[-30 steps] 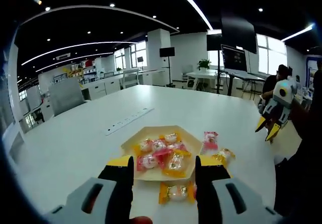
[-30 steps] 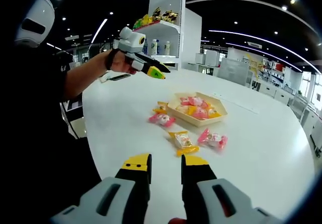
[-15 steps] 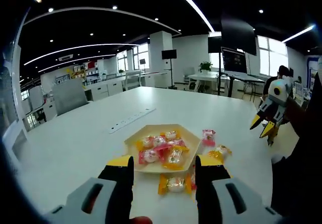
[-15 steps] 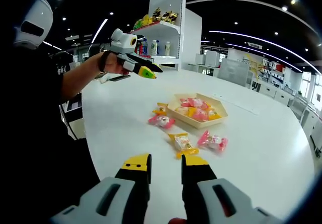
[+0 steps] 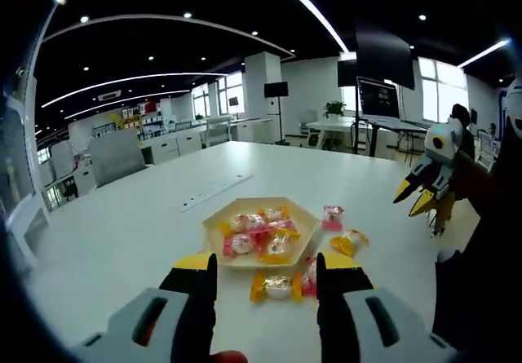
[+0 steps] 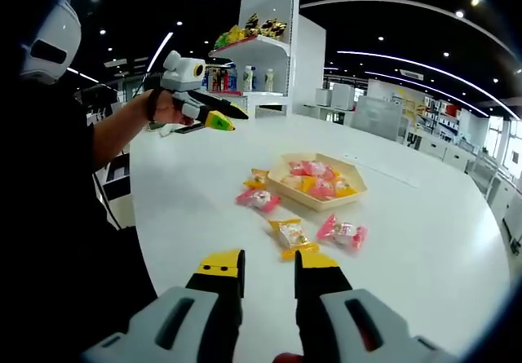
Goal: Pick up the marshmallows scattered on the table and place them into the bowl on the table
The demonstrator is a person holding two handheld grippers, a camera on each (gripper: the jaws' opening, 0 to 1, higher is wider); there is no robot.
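Both grippers are drifting back from the sweets compared to a second ago, and nothing is getting picked up.

Left gripper is hanging with its jaws spread apart and empty over the white counter, with an orange-wrapped marshmallow lying between the tips. Just past it the hexagonal bowl is sitting with several wrapped marshmallows piled inside, and a pink one and another orange one are lying beside it on the right. Right gripper is also released, holding nothing, jaws fairly close together, pointing at an orange-wrapped one and a pink one near it, with another pink one lying just beside the bowl.
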